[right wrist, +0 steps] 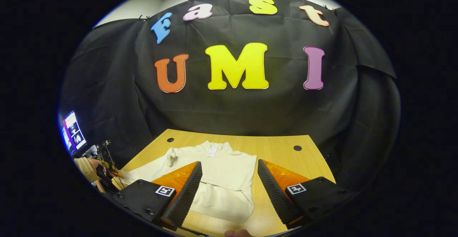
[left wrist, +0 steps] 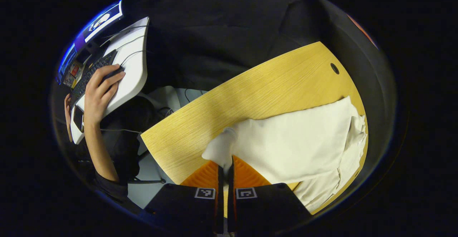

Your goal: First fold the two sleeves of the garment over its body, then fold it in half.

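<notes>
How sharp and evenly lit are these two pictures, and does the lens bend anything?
Left gripper view: the wooden table edge bows from fisheye distortion, the cream garment is bright and sharp, and the monitor glares blue-white. Right gripper view: the garment is evenly lit and fairly sharp, and the near tool fingers look oversized.

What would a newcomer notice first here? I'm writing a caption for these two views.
The cream garment spread on the wooden table, with one sleeve already folded over its body. In the left gripper view, the left hand-held gripper is pinched shut on the garment's sleeve end. The right hand-held gripper hangs open above the garment.
</notes>
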### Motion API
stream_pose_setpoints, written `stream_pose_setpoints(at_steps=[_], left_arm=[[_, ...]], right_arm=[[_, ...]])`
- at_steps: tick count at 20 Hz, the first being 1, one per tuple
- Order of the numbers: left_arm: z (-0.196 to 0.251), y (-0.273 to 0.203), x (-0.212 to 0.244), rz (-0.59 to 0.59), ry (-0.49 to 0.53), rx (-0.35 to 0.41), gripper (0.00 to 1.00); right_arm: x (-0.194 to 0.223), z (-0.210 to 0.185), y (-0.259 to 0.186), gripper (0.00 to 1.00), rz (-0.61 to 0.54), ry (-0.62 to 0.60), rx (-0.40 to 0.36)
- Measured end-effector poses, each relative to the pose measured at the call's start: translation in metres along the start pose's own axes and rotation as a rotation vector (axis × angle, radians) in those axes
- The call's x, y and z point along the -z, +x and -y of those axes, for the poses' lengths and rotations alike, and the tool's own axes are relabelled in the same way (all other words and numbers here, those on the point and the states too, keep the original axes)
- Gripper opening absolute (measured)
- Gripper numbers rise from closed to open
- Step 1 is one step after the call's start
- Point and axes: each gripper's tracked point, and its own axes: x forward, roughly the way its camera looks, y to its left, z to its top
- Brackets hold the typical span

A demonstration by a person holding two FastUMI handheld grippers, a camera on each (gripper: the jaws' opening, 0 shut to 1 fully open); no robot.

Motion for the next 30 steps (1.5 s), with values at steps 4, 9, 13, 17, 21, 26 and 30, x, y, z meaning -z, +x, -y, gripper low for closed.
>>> stream_pose_setpoints(at_steps=[4,9,13,17,21,26,30], left_arm=[[0.055,-0.040,-0.027,0.061,0.100,0.048,0.07],[0.147,-0.081,-0.037,0.111,0.270,0.118,0.07],[0.232,-0.102,-0.024,0.122,0.402,0.183,0.07],[0.303,-0.107,-0.006,0.124,0.518,0.218,0.07],[0.370,-0.104,0.024,0.114,0.619,0.255,0.07],[0.459,-0.093,0.076,0.106,0.740,0.319,0.07],[0.513,-0.086,0.131,0.053,0.817,0.359,0.07]], right_arm=[[-0.003,0.012,0.002,0.97,0.013,0.031,-0.001],[-0.026,0.035,0.001,0.96,0.086,0.042,0.023],[-0.046,0.056,-0.012,0.96,0.165,0.040,0.061],[-0.048,0.078,-0.019,0.96,0.201,0.059,0.091],[-0.042,0.112,-0.028,0.96,0.199,0.080,0.159],[-0.036,0.112,-0.065,0.96,0.197,0.050,0.258],[-0.025,0.122,-0.087,0.96,0.181,0.006,0.311]])
